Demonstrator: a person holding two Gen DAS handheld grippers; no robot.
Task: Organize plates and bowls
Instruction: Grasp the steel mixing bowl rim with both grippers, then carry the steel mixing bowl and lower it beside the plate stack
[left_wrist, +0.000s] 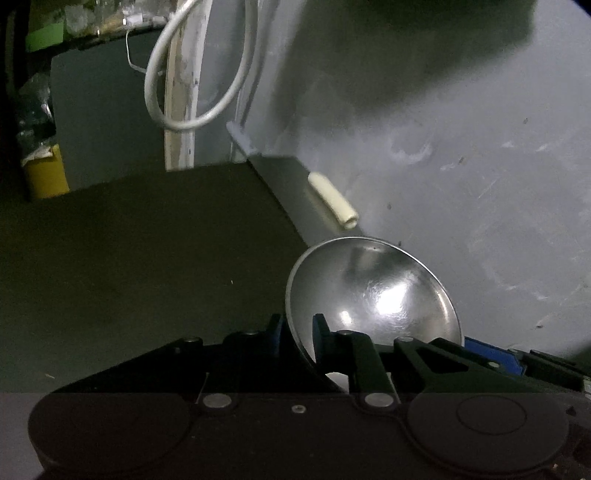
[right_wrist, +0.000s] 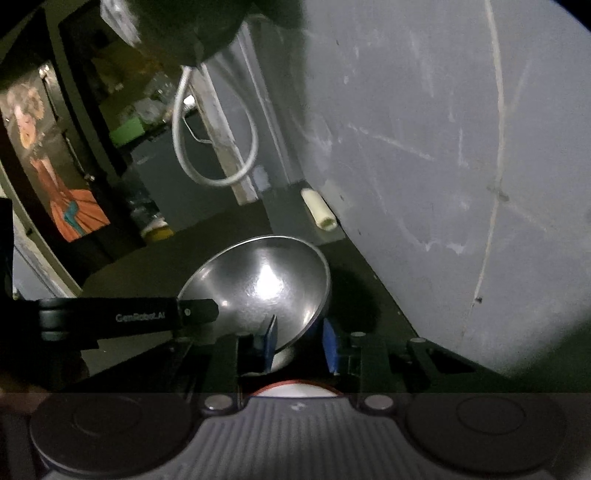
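Observation:
A shiny steel bowl (left_wrist: 373, 291) is held tilted above the dark table (left_wrist: 129, 258), near the grey wall. My left gripper (left_wrist: 298, 332) is shut on the bowl's near left rim, one blue pad on each side of the metal. In the right wrist view the same bowl (right_wrist: 258, 284) is tilted toward me. My right gripper (right_wrist: 301, 341) is shut on its near right rim, blue pads on each side. The left gripper's black body (right_wrist: 125, 317) reaches in from the left to the bowl's rim.
A cream plastic tube (left_wrist: 332, 201) lies at the foot of the grey wall (left_wrist: 461, 147), also in the right wrist view (right_wrist: 317, 210). A white cable loop (left_wrist: 192, 74) hangs by a pale post. A yellow container (left_wrist: 46, 173) stands far left beyond the table edge.

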